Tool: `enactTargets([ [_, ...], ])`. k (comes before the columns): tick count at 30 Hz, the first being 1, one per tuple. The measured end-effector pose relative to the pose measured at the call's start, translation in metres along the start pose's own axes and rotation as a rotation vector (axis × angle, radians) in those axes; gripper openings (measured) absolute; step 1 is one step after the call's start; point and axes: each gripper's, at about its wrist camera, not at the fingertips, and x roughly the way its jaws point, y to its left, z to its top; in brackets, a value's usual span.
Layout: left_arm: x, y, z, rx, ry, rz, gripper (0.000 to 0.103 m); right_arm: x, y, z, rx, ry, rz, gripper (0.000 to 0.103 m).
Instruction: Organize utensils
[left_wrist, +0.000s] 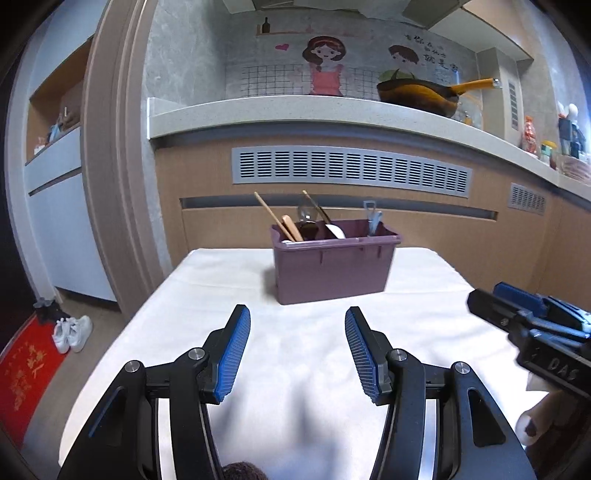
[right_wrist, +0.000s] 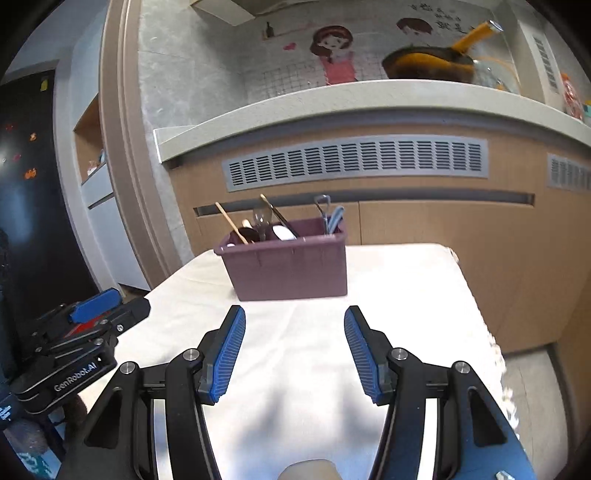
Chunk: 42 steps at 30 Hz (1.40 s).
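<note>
A purple plastic bin (left_wrist: 332, 264) stands at the far end of a white-covered table (left_wrist: 258, 350); it also shows in the right wrist view (right_wrist: 291, 264). Several utensils stick out of it: wooden chopsticks (left_wrist: 271, 216), spoons (left_wrist: 334, 230) and a blue-handled tool (left_wrist: 373, 219). My left gripper (left_wrist: 297, 326) is open and empty, well short of the bin. My right gripper (right_wrist: 294, 325) is open and empty, also short of the bin. Each gripper appears in the other's view: the right one at the right edge (left_wrist: 535, 325), the left one at the left edge (right_wrist: 85, 332).
A kitchen counter (left_wrist: 295, 114) with a dark pan (left_wrist: 417, 94) runs behind the table, above wooden cabinets with grey vents (left_wrist: 351, 170). The floor at left holds white shoes (left_wrist: 72, 334) and a red mat (left_wrist: 26, 373). The table's right edge (right_wrist: 476, 302) drops off.
</note>
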Motion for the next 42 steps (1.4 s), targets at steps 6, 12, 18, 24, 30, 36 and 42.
enactTargets([
  [6,-0.0023,-0.0029,0.0014,0.001,0.021,-0.011,0.054,0.0006,0.0068,-0.0031,-0.029,0.015,-0.012,0.053],
  [12,-0.004,-0.0006,0.0023,-0.012,0.027,0.009,0.054,-0.003,0.0061,-0.0011,-0.034,0.001,-0.023,0.053],
  [18,-0.0046,-0.0011,0.0016,-0.015,0.033,0.008,0.054,-0.0033,0.0047,-0.0015,-0.035,0.005,-0.026,0.054],
  [24,-0.0052,-0.0016,0.001,-0.015,0.04,0.007,0.054,-0.0035,0.0048,-0.0011,-0.038,0.005,-0.027,0.054],
  [30,-0.0058,-0.0015,0.0005,-0.014,0.042,0.006,0.054,-0.0033,0.0057,-0.002,-0.039,0.008,-0.029,0.055],
  [36,-0.0057,-0.0018,0.0004,-0.013,0.042,0.005,0.054,-0.0037,0.005,-0.002,-0.04,0.01,-0.026,0.055],
  [42,-0.0059,-0.0022,0.0001,-0.014,0.042,0.006,0.054,-0.0039,0.0049,-0.0023,-0.04,0.011,-0.028,0.055],
])
